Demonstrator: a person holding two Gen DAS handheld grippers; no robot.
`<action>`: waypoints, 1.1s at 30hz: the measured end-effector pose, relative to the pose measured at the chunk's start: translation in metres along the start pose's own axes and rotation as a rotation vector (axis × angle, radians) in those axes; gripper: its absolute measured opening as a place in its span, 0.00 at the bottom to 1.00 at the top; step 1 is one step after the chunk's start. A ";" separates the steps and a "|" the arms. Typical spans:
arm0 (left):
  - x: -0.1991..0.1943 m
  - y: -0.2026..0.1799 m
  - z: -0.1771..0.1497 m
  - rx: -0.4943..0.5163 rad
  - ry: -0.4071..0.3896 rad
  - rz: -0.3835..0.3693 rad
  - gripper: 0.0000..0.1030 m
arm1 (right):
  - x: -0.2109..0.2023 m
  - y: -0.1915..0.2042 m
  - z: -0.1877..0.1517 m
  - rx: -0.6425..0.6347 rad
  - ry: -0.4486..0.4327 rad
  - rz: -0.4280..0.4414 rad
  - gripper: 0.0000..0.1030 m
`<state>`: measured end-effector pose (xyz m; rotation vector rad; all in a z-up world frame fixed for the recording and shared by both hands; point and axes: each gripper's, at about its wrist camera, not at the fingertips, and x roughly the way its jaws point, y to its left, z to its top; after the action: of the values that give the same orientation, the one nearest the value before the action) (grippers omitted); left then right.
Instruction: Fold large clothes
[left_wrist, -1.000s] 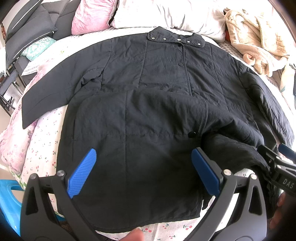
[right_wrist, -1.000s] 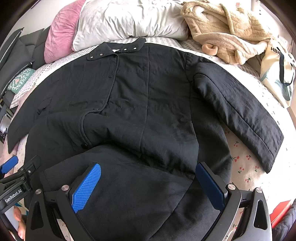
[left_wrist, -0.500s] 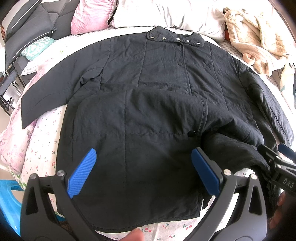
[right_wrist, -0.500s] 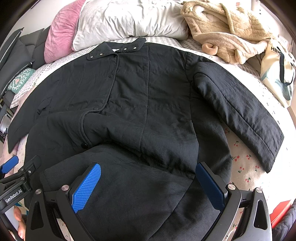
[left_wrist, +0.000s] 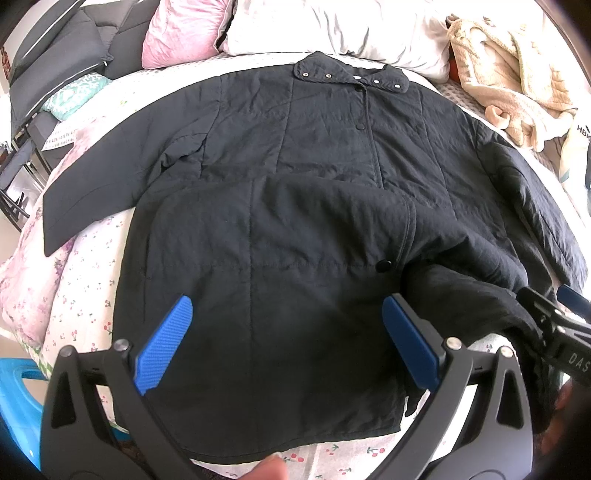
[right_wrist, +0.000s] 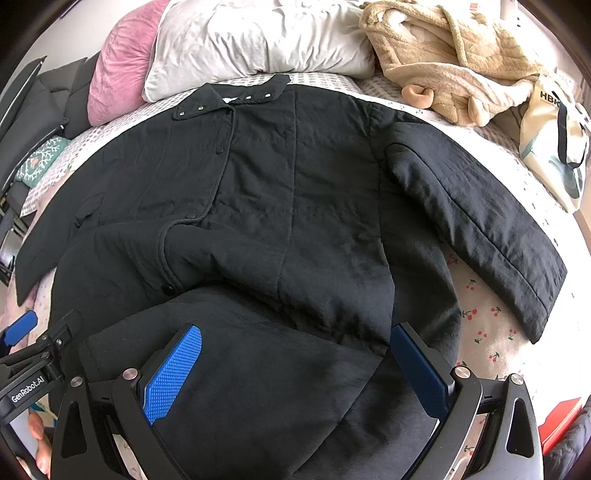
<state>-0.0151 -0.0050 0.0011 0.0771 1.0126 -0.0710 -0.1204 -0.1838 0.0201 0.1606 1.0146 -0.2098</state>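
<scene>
Both grippers hang over the near hem of the coat (left_wrist: 295, 221), jaws spread wide and holding nothing. Between the blue pads of the left gripper (left_wrist: 286, 341) lies the flat front panel. The right gripper (right_wrist: 295, 373) sits over a bunched fold of hem. Farther out, the black coat lies face up on a cherry-print bedsheet (right_wrist: 491, 332), sleeves spread, collar (left_wrist: 351, 75) toward a white pillow (right_wrist: 251, 37). Beside that are a pink pillow (left_wrist: 181, 33) and a beige robe (right_wrist: 450, 62).
</scene>
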 end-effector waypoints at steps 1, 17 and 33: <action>0.000 0.000 0.000 -0.001 0.000 -0.001 0.99 | 0.000 0.000 -0.002 0.001 0.000 0.000 1.00; 0.005 0.032 -0.003 -0.054 -0.029 0.000 0.99 | -0.023 -0.024 0.007 0.012 -0.049 0.062 1.00; 0.044 0.130 -0.010 -0.157 0.188 -0.205 0.99 | 0.003 -0.121 -0.016 0.274 0.083 0.224 1.00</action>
<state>0.0119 0.1246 -0.0377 -0.1666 1.2088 -0.1728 -0.1620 -0.2976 0.0046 0.5328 1.0392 -0.1375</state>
